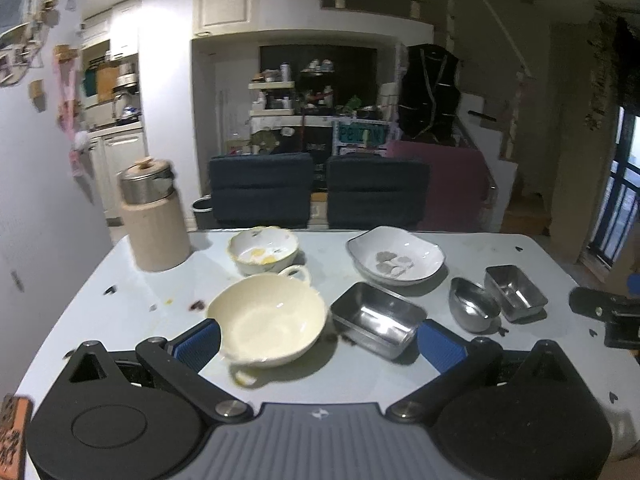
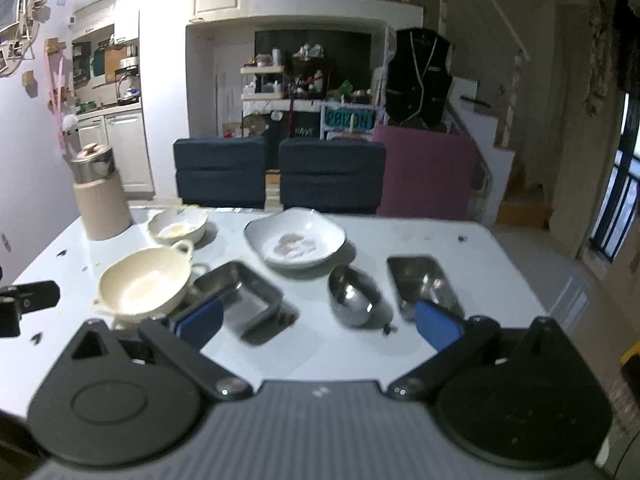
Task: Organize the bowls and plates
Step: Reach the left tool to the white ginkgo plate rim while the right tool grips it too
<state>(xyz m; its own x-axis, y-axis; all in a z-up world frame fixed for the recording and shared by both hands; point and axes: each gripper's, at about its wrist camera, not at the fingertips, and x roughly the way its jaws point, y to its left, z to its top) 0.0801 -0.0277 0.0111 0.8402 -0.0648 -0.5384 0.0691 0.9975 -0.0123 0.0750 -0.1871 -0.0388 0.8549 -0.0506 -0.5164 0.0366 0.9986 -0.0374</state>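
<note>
On the white table [image 1: 120,320] lie a cream two-handled bowl [image 1: 266,322], a small floral bowl [image 1: 264,254], a white square dish [image 1: 396,258], a steel rectangular tray [image 1: 378,324], a round steel bowl [image 1: 472,308] and a small steel tin [image 1: 516,292]. My left gripper [image 1: 320,346] is open, its blue pads either side of the cream bowl and steel tray, holding nothing. My right gripper [image 2: 318,326] is open and empty, above the steel tray [image 2: 240,300] and the steel bowl [image 2: 354,294]. The cream bowl [image 2: 144,282], white dish [image 2: 296,240] and tin [image 2: 424,284] show there too.
A beige canister with a steel lid [image 1: 154,220] stands at the table's back left. Two dark blue chairs [image 1: 316,190] and a pink one [image 1: 452,184] stand behind the table. The right gripper shows at the edge of the left view [image 1: 612,316].
</note>
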